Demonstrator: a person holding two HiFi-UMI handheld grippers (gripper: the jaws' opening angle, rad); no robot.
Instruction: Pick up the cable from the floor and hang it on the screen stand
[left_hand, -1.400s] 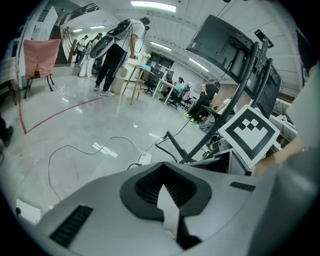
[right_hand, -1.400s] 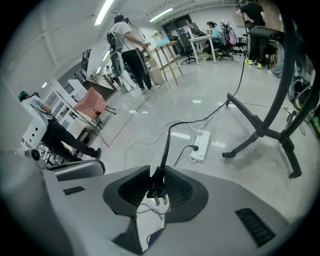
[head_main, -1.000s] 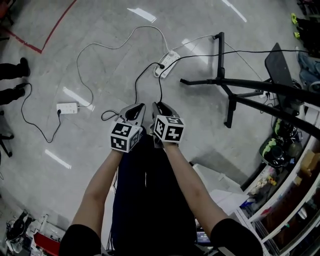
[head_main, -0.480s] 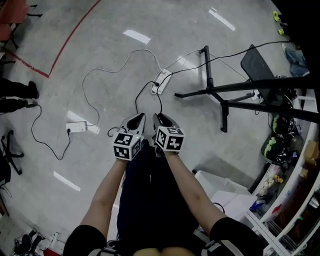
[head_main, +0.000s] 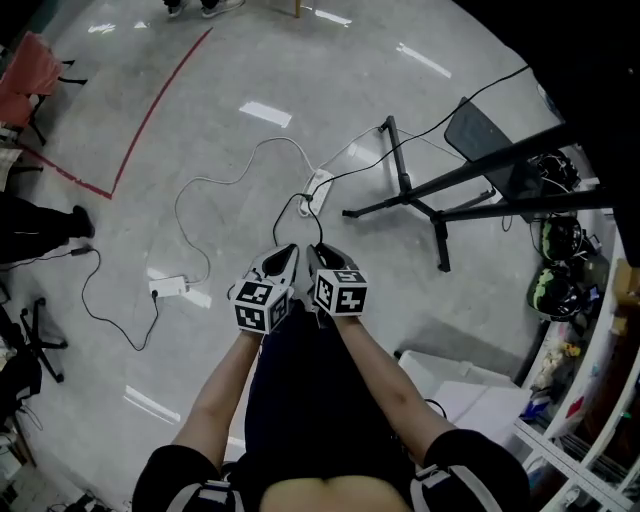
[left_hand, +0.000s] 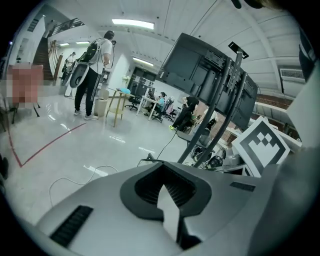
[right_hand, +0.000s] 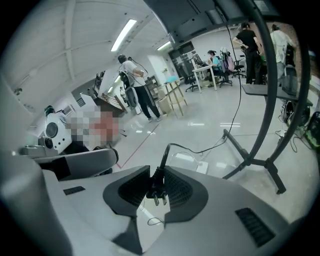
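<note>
A black cable (head_main: 302, 204) runs from a white power strip (head_main: 318, 185) on the floor up to my grippers. Its black plug (right_hand: 156, 191) hangs prongs down between the pads of my right gripper (head_main: 326, 262), which is shut on it. My left gripper (head_main: 281, 263) is close beside the right one, jaws drawn together; nothing shows between them, though a bit of black cable (left_hand: 143, 160) lies just past the tips. The black screen stand (head_main: 402, 196) with its dark screen (left_hand: 200, 70) stands ahead to the right, its pole (right_hand: 270, 100) near in the right gripper view.
A second white power strip (head_main: 168, 288) with a white cable (head_main: 215, 180) lies at left. Red floor tape (head_main: 150, 115) runs at far left. Shelves and a white box (head_main: 450, 378) crowd the right side. A person (left_hand: 92, 75) stands far off.
Both grippers have risen together with the plug, lifting the black cable off the floor. The floor and the power strips look farther away, and more of the stand shows.
</note>
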